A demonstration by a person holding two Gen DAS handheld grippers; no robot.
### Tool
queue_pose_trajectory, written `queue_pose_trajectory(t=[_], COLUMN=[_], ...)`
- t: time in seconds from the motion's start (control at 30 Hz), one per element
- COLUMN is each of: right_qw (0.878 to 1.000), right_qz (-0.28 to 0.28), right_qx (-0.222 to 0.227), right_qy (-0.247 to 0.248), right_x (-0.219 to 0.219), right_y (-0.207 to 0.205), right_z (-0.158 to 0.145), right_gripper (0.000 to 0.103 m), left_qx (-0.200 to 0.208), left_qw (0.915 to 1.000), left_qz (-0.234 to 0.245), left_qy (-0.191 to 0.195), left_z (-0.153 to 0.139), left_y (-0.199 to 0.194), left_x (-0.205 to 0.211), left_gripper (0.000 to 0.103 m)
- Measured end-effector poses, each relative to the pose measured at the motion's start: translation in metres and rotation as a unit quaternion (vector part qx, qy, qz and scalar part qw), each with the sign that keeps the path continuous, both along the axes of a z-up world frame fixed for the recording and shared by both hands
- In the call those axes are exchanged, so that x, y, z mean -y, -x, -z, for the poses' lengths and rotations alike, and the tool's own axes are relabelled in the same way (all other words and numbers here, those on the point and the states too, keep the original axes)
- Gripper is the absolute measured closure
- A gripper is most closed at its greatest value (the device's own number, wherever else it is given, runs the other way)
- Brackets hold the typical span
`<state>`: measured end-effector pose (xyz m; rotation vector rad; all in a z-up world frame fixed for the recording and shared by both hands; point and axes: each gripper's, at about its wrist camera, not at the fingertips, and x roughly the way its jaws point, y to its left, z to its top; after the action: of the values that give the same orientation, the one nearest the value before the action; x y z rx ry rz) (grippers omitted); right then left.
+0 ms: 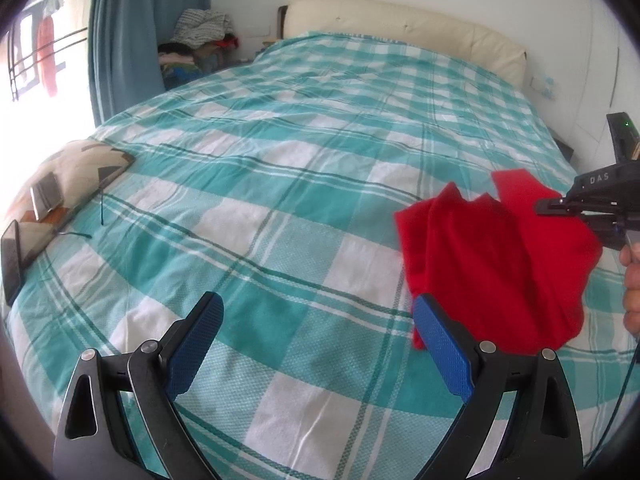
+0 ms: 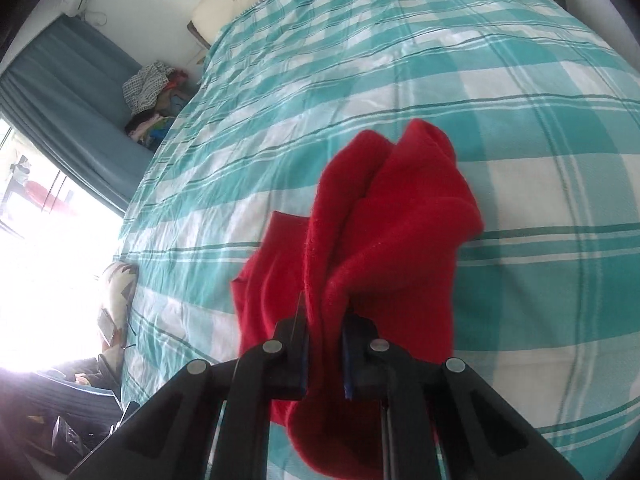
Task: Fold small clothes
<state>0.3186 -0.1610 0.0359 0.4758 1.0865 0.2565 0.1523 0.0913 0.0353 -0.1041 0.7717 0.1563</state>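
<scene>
A small red garment [image 1: 496, 260] hangs bunched above the teal-and-white checked bedspread [image 1: 280, 184] at the right of the left wrist view. My right gripper [image 1: 540, 206] is shut on its upper edge and holds it up. In the right wrist view the red garment [image 2: 380, 232] is pinched between the shut fingers of my right gripper [image 2: 324, 344] and droops over the bed. My left gripper [image 1: 316, 344] is open and empty, low over the bedspread, with its right finger close to the garment's lower left edge.
A patterned cushion [image 1: 68, 176] with two phones [image 1: 12, 256] lies at the bed's left edge. A cream headboard [image 1: 400, 24] is at the far end. A clothes pile [image 1: 200, 44] sits beside the blue curtain [image 1: 132, 32].
</scene>
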Motion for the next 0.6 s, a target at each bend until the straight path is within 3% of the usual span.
queue_pose_trajectory(t=[0.1,0.2,0.37,0.43,0.5,0.6], right_qw=[1.0,0.998,0.998,0.998,0.996,0.986], right_qz=[-0.025,-0.044,-0.046,-0.053,-0.075,-0.109], right_qx=[-0.005,-0.009,-0.022,-0.021,-0.022,-0.017], right_qy=[0.002,0.037,0.044,0.017,-0.035,-0.127], right_x=[-0.049,-0.09,-0.11,-0.108,-0.105,-0.098], right_y=[-0.006,-0.01,-0.01,-0.008,-0.007,-0.002], right_z=[0.017,0.038,0.074,0.076,0.072,0.059], right_gripper=[0.091,0.091,0.089,0.08,0.062,0.061], left_qx=[-0.002,-0.006,-0.01,-0.013,-0.016,-0.019], left_qw=[0.9998,0.9996,0.9994,0.9992,0.999,0.9984], left_qz=[-0.018,-0.029,-0.032,-0.033,-0.032,-0.031], left_qy=[-0.002,0.003,0.008,0.016,0.028,0.044], left_z=[0.001,0.002,0.003,0.003,0.004,0.005], left_y=[-0.002,-0.004,-0.005,-0.006,-0.006,-0.006], left_x=[-0.013,-0.023,-0.029,-0.032,-0.035,-0.037], left_gripper=[0.006,0.006,0.006,0.006,0.006,0.006])
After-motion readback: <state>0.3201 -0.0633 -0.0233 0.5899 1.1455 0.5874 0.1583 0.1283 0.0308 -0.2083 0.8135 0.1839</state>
